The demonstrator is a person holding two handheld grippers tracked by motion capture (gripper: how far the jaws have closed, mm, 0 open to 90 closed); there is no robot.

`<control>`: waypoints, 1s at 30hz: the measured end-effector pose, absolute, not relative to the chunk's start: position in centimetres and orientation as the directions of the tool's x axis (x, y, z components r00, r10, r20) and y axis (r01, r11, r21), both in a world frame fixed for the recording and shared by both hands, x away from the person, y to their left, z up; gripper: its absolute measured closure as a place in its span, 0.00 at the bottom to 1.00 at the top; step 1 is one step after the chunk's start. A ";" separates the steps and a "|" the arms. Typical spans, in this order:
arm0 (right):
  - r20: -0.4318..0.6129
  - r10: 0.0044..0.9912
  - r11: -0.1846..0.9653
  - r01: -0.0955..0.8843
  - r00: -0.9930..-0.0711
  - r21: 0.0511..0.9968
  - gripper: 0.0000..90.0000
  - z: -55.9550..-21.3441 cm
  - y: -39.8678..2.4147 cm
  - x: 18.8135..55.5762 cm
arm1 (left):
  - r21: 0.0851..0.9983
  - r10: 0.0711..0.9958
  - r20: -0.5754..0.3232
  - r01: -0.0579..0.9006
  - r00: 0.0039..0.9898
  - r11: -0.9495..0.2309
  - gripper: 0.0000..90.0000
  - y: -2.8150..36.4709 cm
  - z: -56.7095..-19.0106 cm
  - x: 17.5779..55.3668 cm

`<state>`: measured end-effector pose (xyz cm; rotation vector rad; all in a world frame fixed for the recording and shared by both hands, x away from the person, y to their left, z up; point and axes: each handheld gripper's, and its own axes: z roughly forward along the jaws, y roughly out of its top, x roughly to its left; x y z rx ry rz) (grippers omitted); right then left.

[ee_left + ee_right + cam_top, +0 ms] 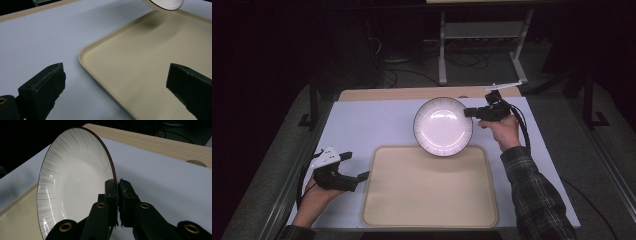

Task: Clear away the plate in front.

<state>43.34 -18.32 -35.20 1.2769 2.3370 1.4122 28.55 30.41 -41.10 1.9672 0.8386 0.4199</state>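
The right gripper (470,113) pinches the rim of a white plate (443,126) with a dark edge, holding it in the air above the far edge of the beige tray (430,200). The left gripper (354,167) waits with jaws wide apart beside the tray's left edge, holding nothing. The grip is thin, only on the rim, so the plate could slip or swing and strike the tray.

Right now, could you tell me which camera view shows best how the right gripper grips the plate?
The right gripper view: the right gripper is shut on the plate's dark rim, its ribbed white face turned to the camera. The high view shows the whole plate over the tray's far edge. The left gripper view catches just its lower edge.
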 end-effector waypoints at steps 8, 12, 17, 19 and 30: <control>0.281 0.679 0.250 0.574 -0.678 0.780 0.95 -35.7 -17.4 40.9 | 0.857 0.705 -0.041 0.387 0.708 -0.340 0.02 30.4 -41.1 28.5; 0.276 0.649 0.287 0.565 -0.709 0.774 0.95 -36.0 -16.4 39.7 | 0.857 0.705 -0.040 0.387 0.708 -0.340 0.02 30.4 -41.1 28.5; 0.277 0.615 0.323 0.556 -0.738 0.766 0.95 -36.7 -15.2 38.1 | 0.857 0.706 -0.041 0.388 0.707 -0.339 0.02 30.4 -41.1 28.5; 0.273 0.605 0.339 0.552 -0.748 0.762 0.95 -37.0 -14.8 37.5 | 0.857 0.706 -0.041 0.388 0.707 -0.339 0.02 30.4 -41.1 28.5; 0.271 0.579 0.399 0.558 -0.769 0.728 0.95 -38.7 -13.9 35.8 | 0.856 0.706 -0.040 0.388 0.707 -0.340 0.02 30.4 -41.1 28.5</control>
